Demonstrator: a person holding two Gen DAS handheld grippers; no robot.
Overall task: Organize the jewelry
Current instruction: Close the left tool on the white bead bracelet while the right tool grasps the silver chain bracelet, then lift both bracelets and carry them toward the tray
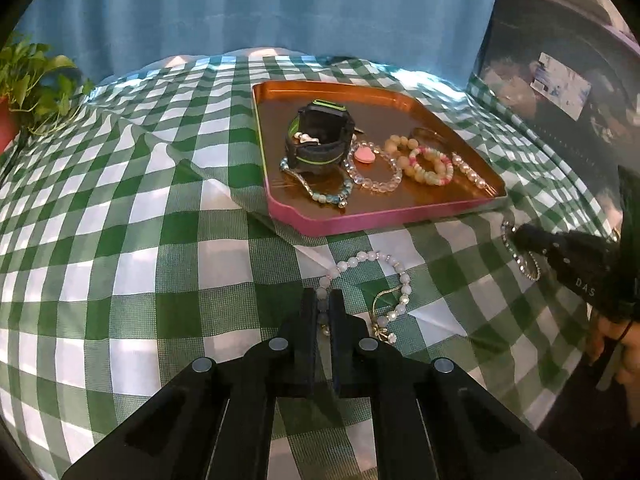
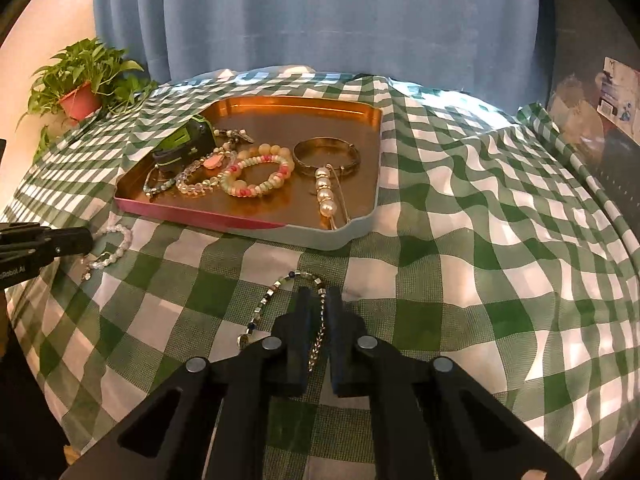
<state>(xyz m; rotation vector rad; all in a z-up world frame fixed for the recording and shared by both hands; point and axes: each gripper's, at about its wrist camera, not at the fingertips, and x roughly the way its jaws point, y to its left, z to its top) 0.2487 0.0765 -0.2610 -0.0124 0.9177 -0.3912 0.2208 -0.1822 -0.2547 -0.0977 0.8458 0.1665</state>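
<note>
Landmark: pink-rimmed tray (image 1: 384, 220) on the table's green-and-white checked cloth (image 1: 120, 240). Left tool (image 1: 323, 300) sits just in front of the tray's near edge, jaws drawn nearly together — pinching the pale bead bracelet (image 1: 372, 258), whose loop lies on the cloth between tool and tray. Right tool (image 2: 316, 300) also in front of the tray, toward its near right corner, jaws closed on a silver faceted-bead chain (image 2: 272, 296); the rest of the chain curves on the cloth to the left of the fingers. Inside the tray: black-and-green watch (image 1: 320, 136) at the left, a clear bead bracelet with pink heart (image 1: 374, 168), a pink-and-cream bead bracelet (image 2: 256, 178), a gold bangle (image 2: 326, 156), a pearl clip (image 2: 326, 196) near the right rim. Potted plant (image 2: 82, 88) well behind the tray's left side — blue curtain (image 2: 320, 12) beyond it.
</note>
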